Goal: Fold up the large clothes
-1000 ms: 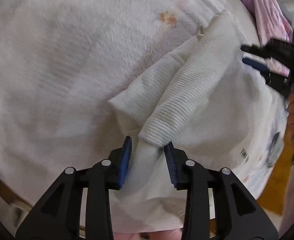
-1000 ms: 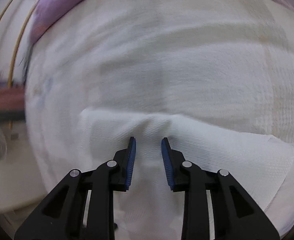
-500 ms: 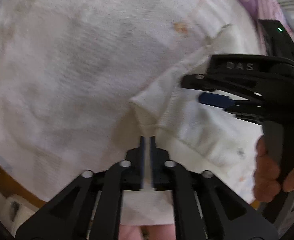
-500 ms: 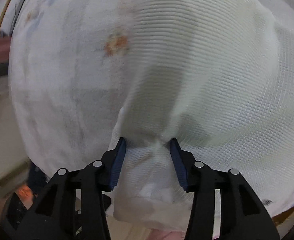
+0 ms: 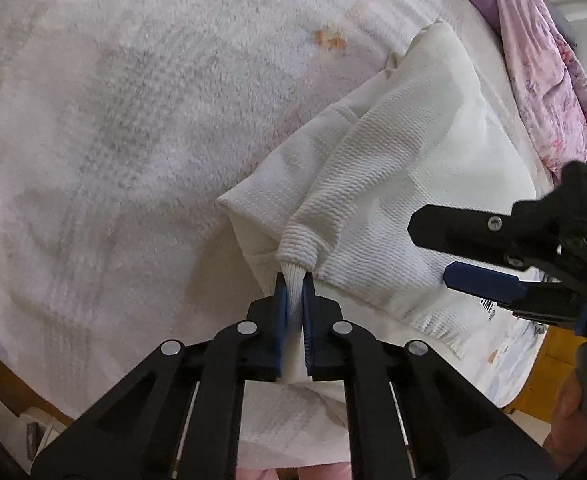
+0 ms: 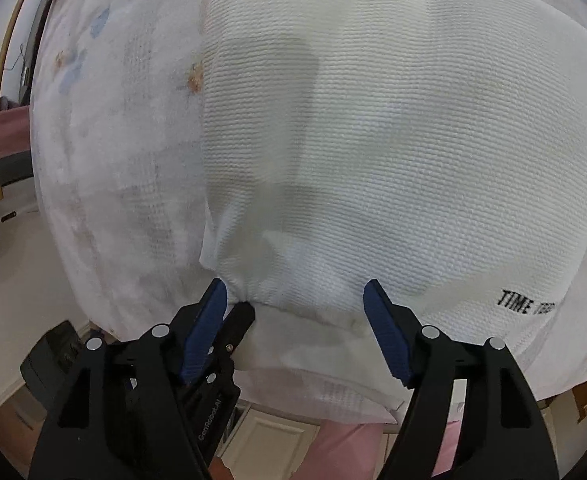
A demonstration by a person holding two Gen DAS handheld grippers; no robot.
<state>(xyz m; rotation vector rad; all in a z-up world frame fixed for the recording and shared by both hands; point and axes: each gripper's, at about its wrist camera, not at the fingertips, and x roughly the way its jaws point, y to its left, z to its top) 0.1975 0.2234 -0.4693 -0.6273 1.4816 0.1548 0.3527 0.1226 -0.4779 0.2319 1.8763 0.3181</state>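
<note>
One white sweater [image 5: 393, 184], left gripper [image 5: 293, 296] clamping its cuff [image 5: 295, 280], right gripper [image 6: 295, 304] wide open

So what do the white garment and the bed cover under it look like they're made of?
White garment: looks like a waffle or rib-knit cotton-type fabric, matte, with a ribbed cuff pinched by the left hand-held gripper. Bed cover: fuzzy, towel-like pile, faintly printed; fibre uncertain.

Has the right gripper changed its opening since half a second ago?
Yes. The right gripper now stands wide open over the hem of the white sweater; earlier its fingers pinched that knit. The left gripper is clamped on the cuff.
</note>
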